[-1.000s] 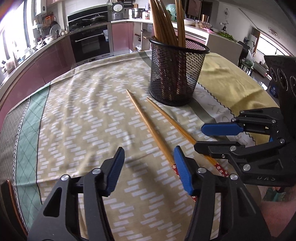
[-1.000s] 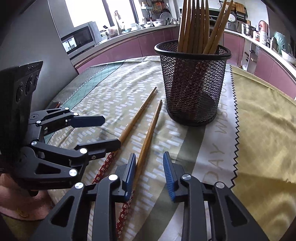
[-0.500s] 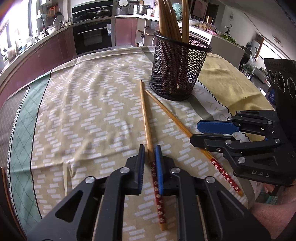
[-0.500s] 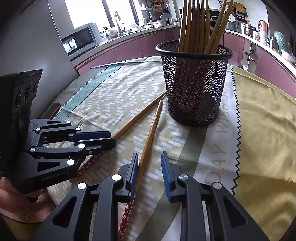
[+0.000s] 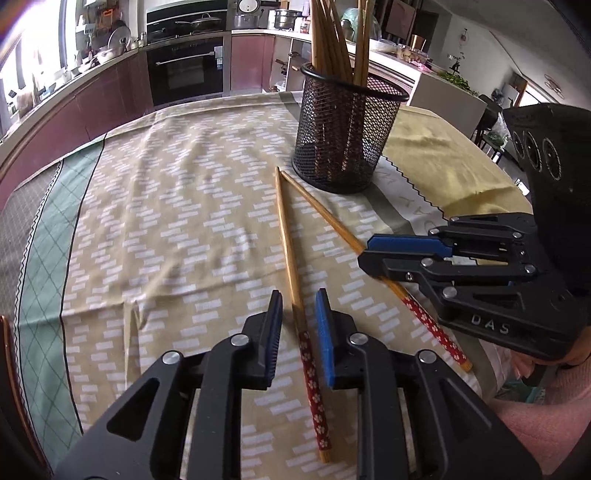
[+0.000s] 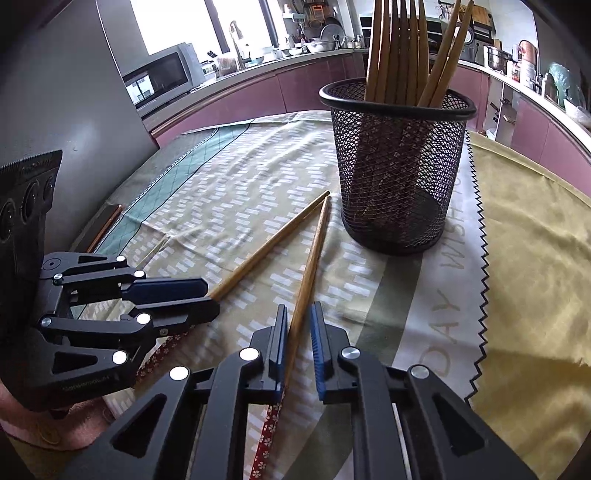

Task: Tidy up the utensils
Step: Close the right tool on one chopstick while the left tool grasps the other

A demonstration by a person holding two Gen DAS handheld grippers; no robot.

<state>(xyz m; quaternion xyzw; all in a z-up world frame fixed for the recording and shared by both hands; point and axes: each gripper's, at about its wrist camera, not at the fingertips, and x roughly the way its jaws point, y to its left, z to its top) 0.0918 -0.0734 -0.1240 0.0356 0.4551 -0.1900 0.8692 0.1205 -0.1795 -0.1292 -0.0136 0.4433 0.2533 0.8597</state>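
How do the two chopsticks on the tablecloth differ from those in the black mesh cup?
The two loose chopsticks lie flat on the tablecloth; the chopsticks in the mesh cup stand upright. The loose pair shows red flowered ends; the cup's show plain wood above its rim. All are slim wooden sticks.

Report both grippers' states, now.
Left gripper: fingers opening, one chopstick between them, ungripped.
Right gripper: fingers closing around the other chopstick, not yet clamped.

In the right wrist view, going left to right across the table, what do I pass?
Left gripper → chopstick between its jaws → chopstick between the right gripper's jaws → mesh holder full of chopsticks → yellow cloth.
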